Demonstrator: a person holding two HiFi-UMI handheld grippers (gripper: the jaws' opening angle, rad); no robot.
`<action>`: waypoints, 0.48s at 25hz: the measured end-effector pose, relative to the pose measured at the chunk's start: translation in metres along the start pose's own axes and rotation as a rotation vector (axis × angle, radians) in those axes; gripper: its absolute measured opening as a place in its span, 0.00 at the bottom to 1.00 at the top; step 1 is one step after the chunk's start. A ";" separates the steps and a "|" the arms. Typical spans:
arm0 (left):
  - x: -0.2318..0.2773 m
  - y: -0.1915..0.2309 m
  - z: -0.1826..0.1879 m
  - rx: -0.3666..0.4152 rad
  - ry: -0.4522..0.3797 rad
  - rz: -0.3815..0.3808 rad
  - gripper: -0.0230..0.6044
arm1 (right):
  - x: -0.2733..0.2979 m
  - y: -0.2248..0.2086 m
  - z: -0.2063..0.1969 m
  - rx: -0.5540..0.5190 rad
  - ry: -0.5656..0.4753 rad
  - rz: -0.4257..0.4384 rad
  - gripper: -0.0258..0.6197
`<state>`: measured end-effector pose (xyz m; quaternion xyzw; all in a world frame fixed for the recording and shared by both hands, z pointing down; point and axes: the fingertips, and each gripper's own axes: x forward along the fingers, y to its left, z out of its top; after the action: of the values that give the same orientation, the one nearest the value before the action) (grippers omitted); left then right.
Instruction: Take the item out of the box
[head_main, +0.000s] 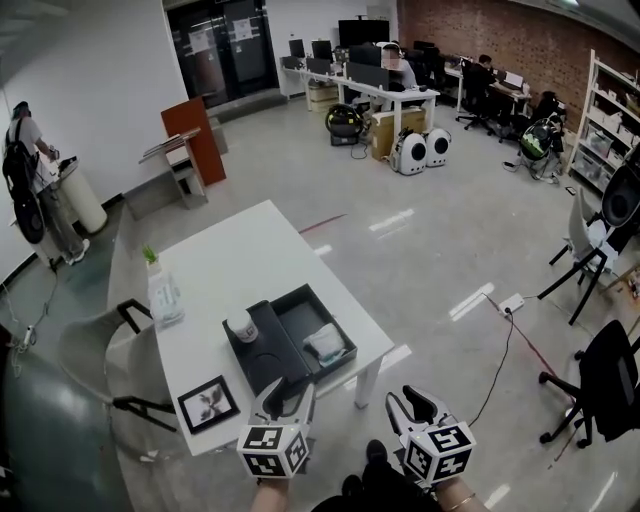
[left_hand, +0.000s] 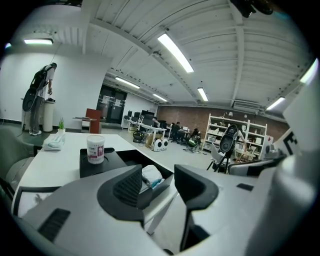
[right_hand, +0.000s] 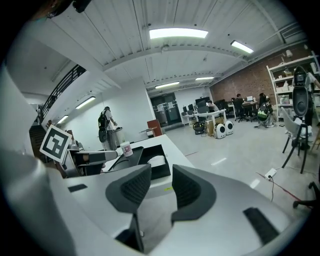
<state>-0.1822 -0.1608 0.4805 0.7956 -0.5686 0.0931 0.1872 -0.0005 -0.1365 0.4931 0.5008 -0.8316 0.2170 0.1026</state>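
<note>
Box (head_main: 300, 318), black and open, holds a white wrapped item (head_main: 326, 343).

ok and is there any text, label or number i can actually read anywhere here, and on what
No text in these views reads clearly.
white cup: red label with print, too blurred to read.
square markers: black-and-white patterns, no letters or digits.
door papers: too small to read.
framed picture: a dark drawing, no words visible.
</note>
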 end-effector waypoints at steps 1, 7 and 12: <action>0.006 0.001 0.003 0.004 0.002 -0.001 0.32 | 0.004 -0.003 0.003 0.002 -0.002 0.000 0.24; 0.040 0.002 0.013 0.030 0.023 0.005 0.32 | 0.026 -0.027 0.014 0.018 0.004 0.002 0.24; 0.063 0.001 0.019 0.057 0.045 0.011 0.34 | 0.042 -0.042 0.021 0.032 0.014 0.011 0.23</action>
<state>-0.1634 -0.2239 0.4861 0.7952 -0.5658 0.1282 0.1764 0.0172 -0.1965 0.5018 0.4961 -0.8301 0.2343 0.0992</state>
